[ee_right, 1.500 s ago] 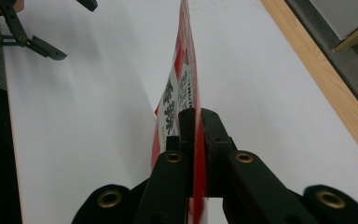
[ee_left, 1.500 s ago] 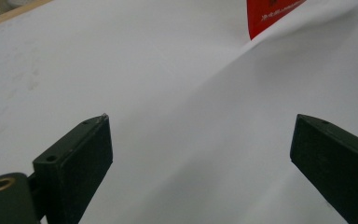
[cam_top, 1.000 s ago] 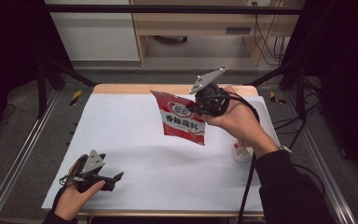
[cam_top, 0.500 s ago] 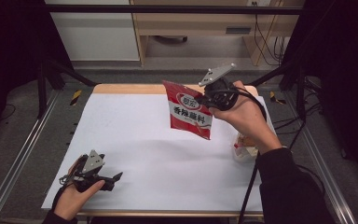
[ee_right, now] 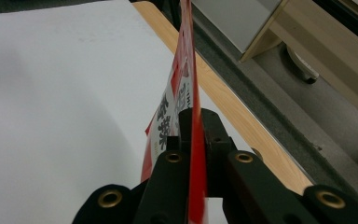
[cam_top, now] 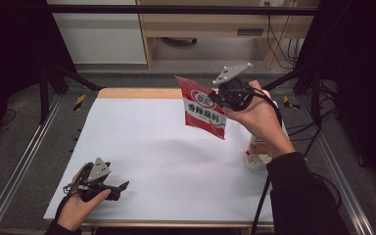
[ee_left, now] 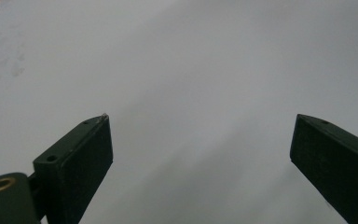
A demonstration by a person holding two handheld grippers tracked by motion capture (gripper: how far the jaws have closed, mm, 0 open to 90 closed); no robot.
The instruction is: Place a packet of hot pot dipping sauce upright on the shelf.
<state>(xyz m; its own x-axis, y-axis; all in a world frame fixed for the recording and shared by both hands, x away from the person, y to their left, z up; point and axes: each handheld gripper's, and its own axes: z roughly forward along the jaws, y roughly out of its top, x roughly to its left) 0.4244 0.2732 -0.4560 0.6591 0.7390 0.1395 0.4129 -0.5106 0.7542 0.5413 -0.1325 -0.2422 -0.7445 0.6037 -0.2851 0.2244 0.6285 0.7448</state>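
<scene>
High view: fixed above the near edge, looking forward and down over the whole white table (cam_top: pixel 142 147). Left gripper view: close, low over bare tabletop. Right gripper view: close along its jaws, facing the table's wooden far edge (ee_right: pixel 223 93), shared with high view's upper centre.

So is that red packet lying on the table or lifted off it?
Lifted. The red packet hangs above the white table, clamped at its edge in the right tool, whose jaws are shut on it.
</scene>
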